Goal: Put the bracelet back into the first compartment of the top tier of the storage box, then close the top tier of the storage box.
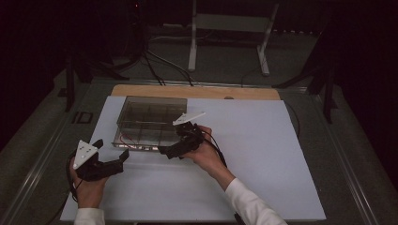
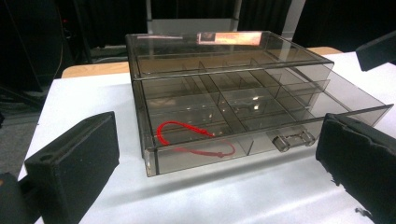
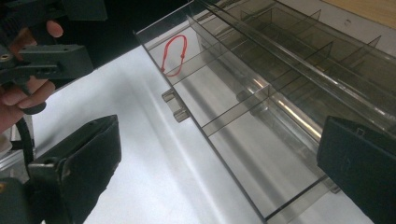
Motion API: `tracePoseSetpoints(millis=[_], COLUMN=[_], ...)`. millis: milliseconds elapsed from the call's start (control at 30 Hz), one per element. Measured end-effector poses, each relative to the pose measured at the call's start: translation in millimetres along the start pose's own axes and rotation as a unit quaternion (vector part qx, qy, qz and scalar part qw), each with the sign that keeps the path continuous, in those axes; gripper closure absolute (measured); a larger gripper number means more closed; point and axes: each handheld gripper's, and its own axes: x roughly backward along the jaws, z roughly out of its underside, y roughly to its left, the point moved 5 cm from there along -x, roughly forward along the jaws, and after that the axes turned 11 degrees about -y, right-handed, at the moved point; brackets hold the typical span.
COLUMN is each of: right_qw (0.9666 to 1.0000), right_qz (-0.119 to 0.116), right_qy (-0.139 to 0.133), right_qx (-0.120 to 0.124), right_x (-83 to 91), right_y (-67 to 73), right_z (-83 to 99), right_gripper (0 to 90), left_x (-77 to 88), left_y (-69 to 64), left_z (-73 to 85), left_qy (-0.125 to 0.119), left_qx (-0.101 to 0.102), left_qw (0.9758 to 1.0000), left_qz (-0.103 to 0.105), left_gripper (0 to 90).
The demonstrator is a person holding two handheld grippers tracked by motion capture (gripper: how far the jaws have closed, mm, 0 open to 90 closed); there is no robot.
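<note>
- The white table (image 1: 263,154) is seen from above, looking forward and down, by the high view.
- The clear drawer box (image 2: 224,98) is faced low and near by the left gripper view.
- The box's pulled-out drawer (image 3: 243,107) is viewed close, obliquely, by the right gripper view.
- The red cord (image 2: 187,135) is shared by both gripper views.

The organiser box (image 1: 151,119) stands on the white sheet (image 1: 263,159), toward its far left part. Its drawer (image 2: 261,126) is pulled out toward the near side. The right gripper (image 1: 170,151) sits at the drawer's front edge, right of the handle (image 2: 293,139). The left gripper (image 1: 117,161) lies near and left of the drawer, apart from it. A cord loop (image 2: 194,138) lies in the drawer's front compartment, directly ahead of the left gripper.
</note>
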Motion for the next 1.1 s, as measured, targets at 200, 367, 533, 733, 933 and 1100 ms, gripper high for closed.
tracePoseSetpoints(millis=[200, 367, 533, 733, 933, 1100], right_qw=[1.0000, 0.9999, 0.9999, 0.9998, 0.9997, 0.9996], right_qz=[-0.006, -0.009, -0.014, -0.017, -0.020, -0.018], right_qy=[-0.004, -0.008, -0.010, -0.013, -0.014, -0.020], right_qx=[-0.004, -0.004, -0.002, -0.003, -0.002, 0.004], right_x=[4.7, 7.8, 10.0, 11.9, 13.6, 14.5], right_y=[2.1, 3.5, 5.6, 7.9, 9.2, 9.7], right_z=[3.8, 4.7, 5.6, 7.7, 8.7, 9.3], right_gripper=[0.2, 0.2, 0.6, 1.7, 6.8, 21.7], left_x=[0.3, 0.9, 1.1, 2.9, 2.2, 1.8], left_y=[-0.7, -0.4, -0.6, 0.4, -0.2, -1.2], left_z=[0.1, 0.1, 0.7, 0.2, 0.6, 1.0], left_qy=[-0.001, -0.001, 0.000, -0.001, -0.001, 0.001], left_qx=[0.000, 0.001, 0.000, 0.002, 0.002, 0.001], left_qw=[1.0000, 1.0000, 1.0000, 1.0000, 1.0000, 1.0000], left_qz=[-0.001, -0.002, -0.002, -0.004, -0.002, -0.001], left_gripper=[1.0, 1.0, 1.0, 1.0, 1.0, 1.0])
